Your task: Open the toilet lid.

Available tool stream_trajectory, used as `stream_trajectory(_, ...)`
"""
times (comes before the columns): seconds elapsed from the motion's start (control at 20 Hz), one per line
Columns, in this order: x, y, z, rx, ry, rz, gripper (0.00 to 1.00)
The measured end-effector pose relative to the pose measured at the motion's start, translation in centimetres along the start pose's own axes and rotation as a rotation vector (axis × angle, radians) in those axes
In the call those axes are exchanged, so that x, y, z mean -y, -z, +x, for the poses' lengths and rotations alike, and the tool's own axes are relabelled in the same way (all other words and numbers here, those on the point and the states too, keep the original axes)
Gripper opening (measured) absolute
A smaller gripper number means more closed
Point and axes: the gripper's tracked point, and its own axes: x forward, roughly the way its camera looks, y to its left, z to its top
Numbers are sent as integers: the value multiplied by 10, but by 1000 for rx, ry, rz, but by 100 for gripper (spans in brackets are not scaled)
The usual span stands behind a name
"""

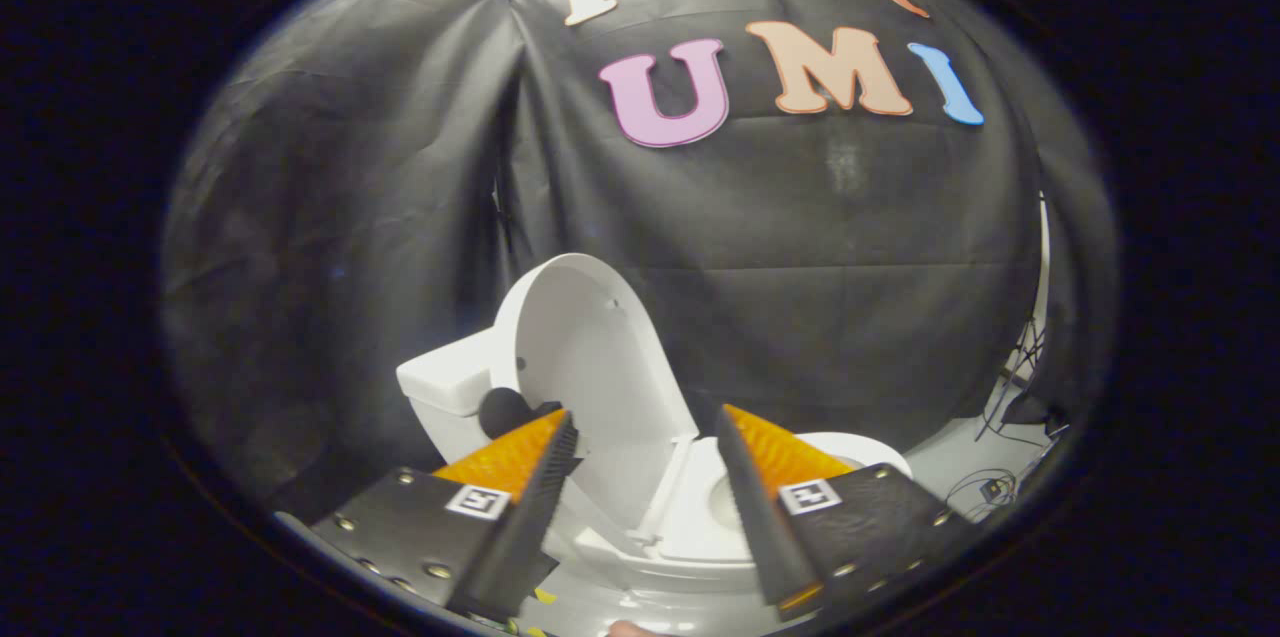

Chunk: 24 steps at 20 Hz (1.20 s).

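Already the toilet lid (pixel 590 367) stands raised, lower centre of frame, just ahead of the released hand-held gripper (pixel 645 442), long axis upright.

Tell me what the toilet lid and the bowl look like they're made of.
The raised toilet lid, just beyond the open tongs, looks like smooth white plastic, thin with an even sheen. The bowl seems glazed ceramic, judging by its glossy highlights, though that's uncertain.

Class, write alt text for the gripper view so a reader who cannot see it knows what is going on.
A white toilet lid stands raised against the tank, leaving the seat and bowl exposed. The gripper is open, its fingers spread apart just in front of the lid, touching nothing. Black cloth hangs behind.
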Motion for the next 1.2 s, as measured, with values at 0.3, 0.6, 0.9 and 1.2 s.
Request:
stream_trajectory(0.3,62,-8,-24,31,91,-47,99)
stream_trajectory(0.6,119,-1,-45,33,160,-49,99)
stream_trajectory(0.9,142,1,-58,39,159,-5,99)
stream_trajectory(1.2,154,-12,-67,96,166,-25,99)
